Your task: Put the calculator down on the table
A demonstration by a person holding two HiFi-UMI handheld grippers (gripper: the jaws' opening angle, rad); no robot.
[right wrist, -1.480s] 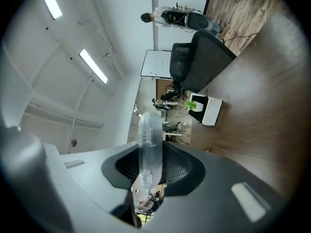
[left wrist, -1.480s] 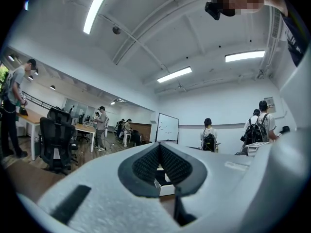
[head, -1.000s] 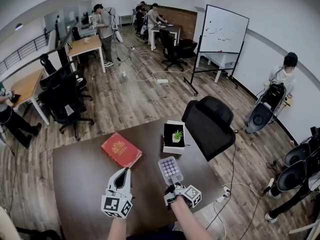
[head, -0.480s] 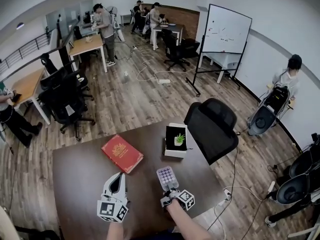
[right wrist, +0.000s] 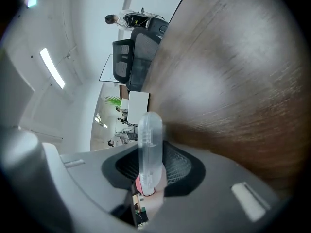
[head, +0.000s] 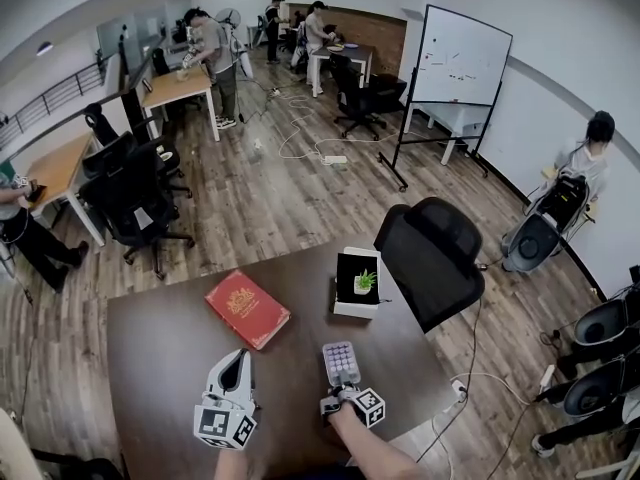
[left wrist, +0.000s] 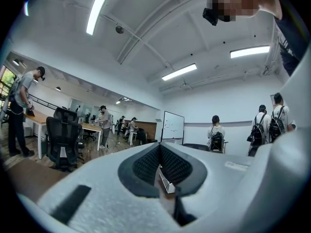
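The calculator (head: 341,362), pale with rows of lilac keys, is held at its near end by my right gripper (head: 343,387), which is shut on it. It hangs low over the dark brown table (head: 160,358), right of centre near the front edge; I cannot tell whether it touches. In the right gripper view the calculator (right wrist: 149,144) shows edge-on between the pads of the right gripper (right wrist: 150,173), with the table top close alongside. My left gripper (head: 238,358) hovers to the left, jaws shut and nothing in them. In the left gripper view the left gripper (left wrist: 160,165) shows its pads together.
A red book (head: 247,308) lies at the table's middle. A white box holding a small green plant (head: 358,282) stands near the far right edge, with a black office chair (head: 432,258) just beyond it. People, desks and a whiteboard (head: 462,60) are farther off.
My right gripper has sunk toward the table with the calculator still in it. The left gripper has drifted slightly back toward me.
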